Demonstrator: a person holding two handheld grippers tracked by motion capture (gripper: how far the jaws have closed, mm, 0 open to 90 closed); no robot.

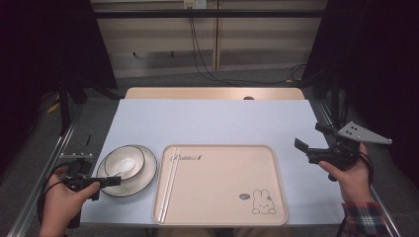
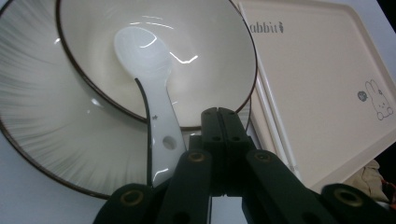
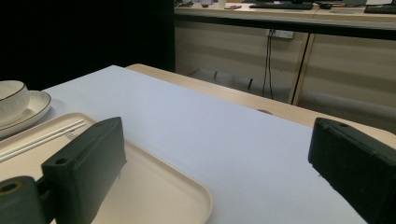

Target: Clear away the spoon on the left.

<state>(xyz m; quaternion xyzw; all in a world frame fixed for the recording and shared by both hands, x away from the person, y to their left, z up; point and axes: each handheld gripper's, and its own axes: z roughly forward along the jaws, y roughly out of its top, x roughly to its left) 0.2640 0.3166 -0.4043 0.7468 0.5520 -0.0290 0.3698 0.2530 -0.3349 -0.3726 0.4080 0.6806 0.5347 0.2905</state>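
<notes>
Spoon point(image 2: 148, 88) handle is pointed toward the closed, empty fingers of the left gripper point(image 2: 222, 122); right gripper point(image 3: 215, 163) is held wide.

The left gripper point(image 2: 223, 122) rises from the bottom centre of the frame, its two black jaws pressed flat together with nothing between them, the tips just over the near rim of a bowl point(image 2: 201, 51). The cream bowl with a dark rim fills the upper middle and sits on a plate point(image 2: 51, 135) that spreads across the left half. A white spoon point(image 2: 149, 88) lies in the bowl, its handle running down over the rim to just left of the jaws. At right lies a beige tray point(image 2: 327, 88) with a rabbit drawing point(image 2: 379, 99), and pale chopsticks point(image 2: 273, 126) lie along its left edge.
</notes>
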